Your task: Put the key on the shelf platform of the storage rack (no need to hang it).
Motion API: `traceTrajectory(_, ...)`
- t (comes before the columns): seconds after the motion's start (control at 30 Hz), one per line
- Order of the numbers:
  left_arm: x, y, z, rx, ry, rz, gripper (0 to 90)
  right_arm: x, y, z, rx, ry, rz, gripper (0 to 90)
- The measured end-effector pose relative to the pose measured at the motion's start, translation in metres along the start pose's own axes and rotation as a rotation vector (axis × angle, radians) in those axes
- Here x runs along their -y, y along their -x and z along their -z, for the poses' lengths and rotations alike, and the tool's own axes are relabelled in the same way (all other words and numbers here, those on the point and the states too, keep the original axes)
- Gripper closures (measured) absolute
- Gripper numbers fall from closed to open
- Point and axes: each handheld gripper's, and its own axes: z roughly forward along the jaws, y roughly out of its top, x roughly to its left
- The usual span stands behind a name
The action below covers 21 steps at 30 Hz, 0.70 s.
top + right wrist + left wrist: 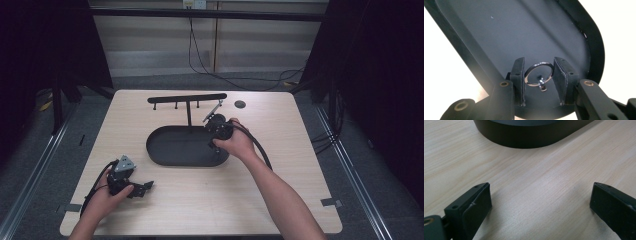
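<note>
We square the right gripper (539,75) around the shiny metal key ring (539,74) in the black oval tray (474,57) — jaws not yet closed — then pinch; the left gripper (540,205) rests spread wide.

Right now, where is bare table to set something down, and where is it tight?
Free: bare table between the left gripper, the tray and the forearm. Crowded: the tray's right end, where the right gripper brackets a key ring, beside the hook stand.
</note>
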Motion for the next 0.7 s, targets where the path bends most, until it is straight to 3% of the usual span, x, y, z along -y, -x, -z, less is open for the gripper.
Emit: traceTrajectory(0.7, -0.0001, -0.0002, 0.0002, 0.003, -0.003, -0.001, 3.4, 0.0009, -0.0003, -0.0094, -0.014, -0.031, 0.018, 63.2)
